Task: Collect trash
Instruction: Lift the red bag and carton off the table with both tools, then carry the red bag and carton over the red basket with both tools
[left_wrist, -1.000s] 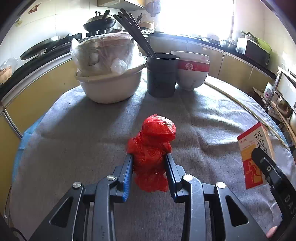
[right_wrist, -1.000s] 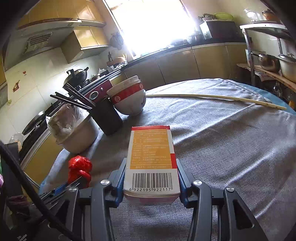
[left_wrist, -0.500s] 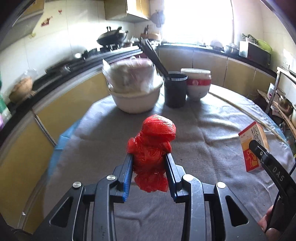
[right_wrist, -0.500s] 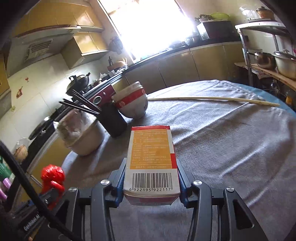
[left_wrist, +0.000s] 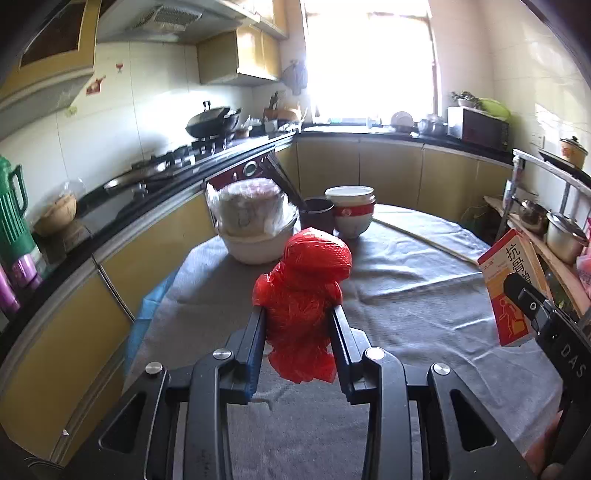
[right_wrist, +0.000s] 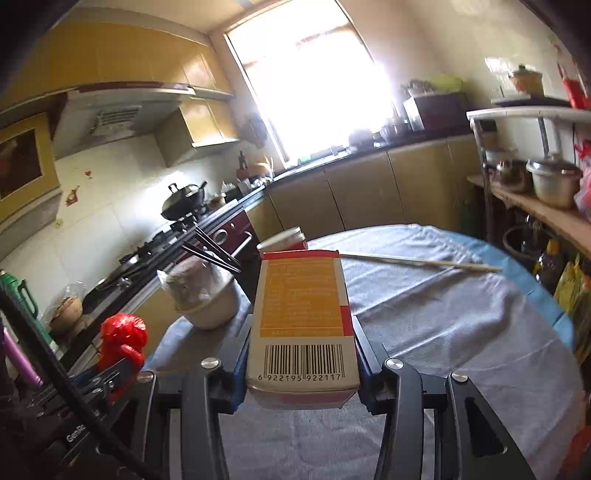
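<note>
Carry-off step, by the look of it: 2 pieces of trash up off the grey tablecloth (left_wrist: 406, 295). Left gripper (left_wrist: 298, 325) clamped on a red plastic bag (left_wrist: 303, 295), centre frame. Right gripper (right_wrist: 300, 363) clamped on a medicine box (right_wrist: 301, 314), centre frame. Next: finding a bin, none in view.

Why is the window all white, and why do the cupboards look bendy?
In both wrist views the window is blown out by sunlight, so nothing outside shows. The fisheye lenses curve the cabinets and darken the picture corners. In the right wrist view, the far shelf looks hazy, while the box between the right gripper fingers stays sharp.
</note>
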